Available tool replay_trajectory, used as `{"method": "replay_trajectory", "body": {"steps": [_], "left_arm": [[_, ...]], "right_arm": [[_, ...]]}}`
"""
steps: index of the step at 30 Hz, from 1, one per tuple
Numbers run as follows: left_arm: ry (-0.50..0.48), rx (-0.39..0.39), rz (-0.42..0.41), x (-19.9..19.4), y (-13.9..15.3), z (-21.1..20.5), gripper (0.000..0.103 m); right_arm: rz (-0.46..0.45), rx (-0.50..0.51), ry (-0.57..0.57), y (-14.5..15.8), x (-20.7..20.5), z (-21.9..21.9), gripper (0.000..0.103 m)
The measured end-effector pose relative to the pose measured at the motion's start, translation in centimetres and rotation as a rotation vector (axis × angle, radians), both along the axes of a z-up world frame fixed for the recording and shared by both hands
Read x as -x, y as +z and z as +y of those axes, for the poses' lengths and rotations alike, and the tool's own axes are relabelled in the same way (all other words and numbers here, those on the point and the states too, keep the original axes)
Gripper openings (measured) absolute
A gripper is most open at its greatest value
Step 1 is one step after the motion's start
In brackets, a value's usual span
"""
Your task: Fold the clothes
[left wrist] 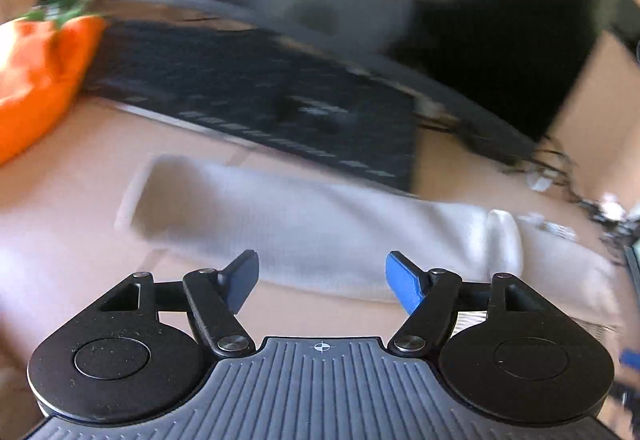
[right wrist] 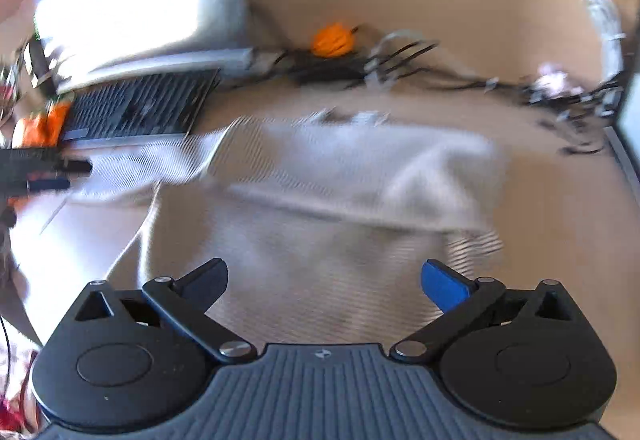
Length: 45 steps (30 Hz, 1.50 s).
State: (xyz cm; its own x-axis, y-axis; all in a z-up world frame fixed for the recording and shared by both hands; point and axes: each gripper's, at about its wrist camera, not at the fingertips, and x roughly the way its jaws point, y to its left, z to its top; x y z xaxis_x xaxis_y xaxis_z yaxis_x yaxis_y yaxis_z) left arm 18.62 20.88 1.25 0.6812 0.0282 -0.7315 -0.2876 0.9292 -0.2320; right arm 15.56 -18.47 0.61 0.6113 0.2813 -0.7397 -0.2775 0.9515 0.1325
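At the far left of the left wrist view, a bright orange soft object with green at its top [left wrist: 36,80] lies on the tan tabletop [left wrist: 60,260], next to a black keyboard [left wrist: 256,96]. In front of the keyboard a white ribbed knit garment [left wrist: 320,216] stretches as a long band across the table, its folded edge rising toward the right. The left gripper [left wrist: 322,280] hangs just short of that band with its jaws spread wide and nothing between them; the cloth lies just beyond its blue fingertips [left wrist: 404,284].

In the right wrist view, the same white garment [right wrist: 320,200] covers the table's middle, a folded layer lying across its far part. The right gripper [right wrist: 324,286] hovers over the near cloth, jaws at their widest and empty. A small orange pumpkin-like ornament [right wrist: 334,40] sits among dark tangled cables [right wrist: 520,88] beyond.
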Motion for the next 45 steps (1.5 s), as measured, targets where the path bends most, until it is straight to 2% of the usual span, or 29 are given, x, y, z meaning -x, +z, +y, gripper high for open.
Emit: {"method": "replay_trajectory", "body": {"steps": [3,7,10,14,15,16,17,19,21,23,24,25,27,28,32,34,37,39,40,41,43,45], "left_arm": [[0.087,-0.03,0.018,0.0,-0.8,2.1,0.077],[0.163,-0.072,0.041,-0.5,-1.9,4.1,0.078],[0.182,-0.066,0.059,-1.2,-2.6,5.1,0.078],[0.177,-0.07,0.065,-1.8,-2.9,5.1,0.077],[0.17,-0.07,0.062,-2.0,-2.9,5.0,0.074],[0.161,-0.066,0.057,-2.1,-2.9,5.0,0.064],[0.154,-0.062,0.053,-2.2,-2.9,5.0,0.057],[0.144,-0.05,0.057,-2.2,-2.8,5.2,0.036],[0.137,-0.018,0.056,-2.0,-2.7,5.6,0.031],[0.143,0.013,0.044,-1.3,-2.2,6.2,0.032],[0.154,0.032,0.035,-0.7,-1.8,6.7,0.037],[0.165,0.052,0.027,-0.1,-1.4,7.2,0.049],[0.187,0.096,0.008,1.1,-0.7,8.2,0.057],[0.199,0.125,-0.003,1.9,-0.3,8.8,0.057],[0.253,0.264,-0.028,4.6,0.4,11.2,0.057],[0.259,0.339,-0.022,5.6,0.1,12.0,0.06],[0.261,0.436,0.0,6.1,-0.6,12.4,0.065],[0.272,0.479,0.017,5.7,-1.3,12.6,0.067],[0.28,0.503,0.025,5.3,-1.6,12.6,0.067],[0.285,0.526,0.029,4.8,-1.9,12.6,0.067],[0.289,0.56,0.028,3.6,-2.4,12.4,0.072],[0.298,0.556,0.027,1.8,-2.9,12.0,0.073]], "right_arm": [[0.05,0.011,0.017,-2.2,0.1,1.8,0.103],[0.043,0.067,0.011,-3.5,0.4,2.7,0.103],[0.047,0.124,0.016,-3.6,0.3,3.5,0.103],[0.069,0.124,0.025,-3.2,-0.1,3.4,0.103],[0.06,0.122,0.027,-3.0,0.0,3.5,0.103],[0.052,0.119,0.029,-2.8,0.0,3.5,0.103],[0.038,0.12,0.036,-2.5,0.0,3.7,0.103],[-0.03,0.141,0.084,-0.9,0.0,4.6,0.103],[-0.087,0.151,0.138,0.8,-0.4,6.0,0.103],[-0.118,0.138,0.205,2.4,-1.1,7.8,0.103],[-0.13,0.131,0.238,3.0,-1.5,8.8,0.103],[-0.134,0.123,0.271,3.5,-2.0,10.1,0.103],[-0.139,0.109,0.338,4.0,-3.0,13.0,0.103],[-0.144,0.109,0.375,4.0,-3.4,14.6,0.1],[-0.139,0.118,0.511,3.2,-5.0,20.6,0.069],[-0.127,0.119,0.579,2.1,-5.5,23.6,0.066],[-0.17,0.167,0.687,-0.1,-5.2,28.0,0.066],[-0.197,0.211,0.723,-1.4,-5.2,29.9,0.058],[-0.206,0.235,0.737,-2.1,-5.4,30.7,0.041],[-0.208,0.251,0.745,-2.6,-5.6,31.3,0.02],[-0.188,0.224,0.731,-2.6,-6.4,31.3,0.015],[-0.18,0.186,0.718,-2.1,-6.8,30.8,0.012]]}}
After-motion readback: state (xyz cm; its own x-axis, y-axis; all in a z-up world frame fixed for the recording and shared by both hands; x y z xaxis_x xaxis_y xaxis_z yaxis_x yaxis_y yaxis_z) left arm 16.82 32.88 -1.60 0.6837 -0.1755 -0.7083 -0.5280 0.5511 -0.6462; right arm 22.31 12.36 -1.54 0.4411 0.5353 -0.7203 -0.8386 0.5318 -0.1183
